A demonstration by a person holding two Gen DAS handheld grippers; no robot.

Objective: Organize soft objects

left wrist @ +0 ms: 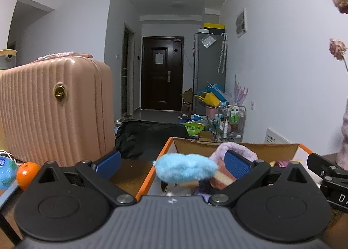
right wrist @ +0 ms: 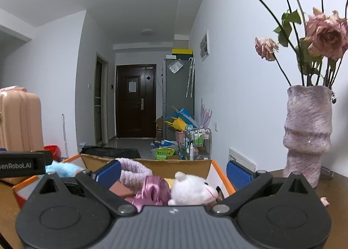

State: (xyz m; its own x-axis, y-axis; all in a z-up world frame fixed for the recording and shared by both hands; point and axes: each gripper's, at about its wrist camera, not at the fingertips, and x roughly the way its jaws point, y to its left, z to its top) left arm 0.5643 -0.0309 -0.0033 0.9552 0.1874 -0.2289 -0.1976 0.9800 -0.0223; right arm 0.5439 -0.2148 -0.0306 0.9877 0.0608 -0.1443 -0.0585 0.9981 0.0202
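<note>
An orange-edged cardboard box (left wrist: 150, 175) stands on the brown table; it also shows in the right wrist view (right wrist: 224, 178). A fluffy light-blue soft toy (left wrist: 186, 168) is blurred in the air over the box's left side, between the wide-open fingers of my left gripper (left wrist: 173, 163), touching neither pad. It shows again in the right wrist view (right wrist: 62, 168). In the box lie a lilac fuzzy headband (right wrist: 134, 167), a pink satin scrunchie (right wrist: 152, 190) and a white plush animal (right wrist: 191, 189). My right gripper (right wrist: 174, 171) is open and empty above the box.
A pink ribbed suitcase (left wrist: 56, 107) stands at the left of the table. An orange (left wrist: 27, 171) and a blue-green toy (left wrist: 6, 171) lie in front of it. A lilac vase (right wrist: 306, 138) with dried roses stands to the right of the box.
</note>
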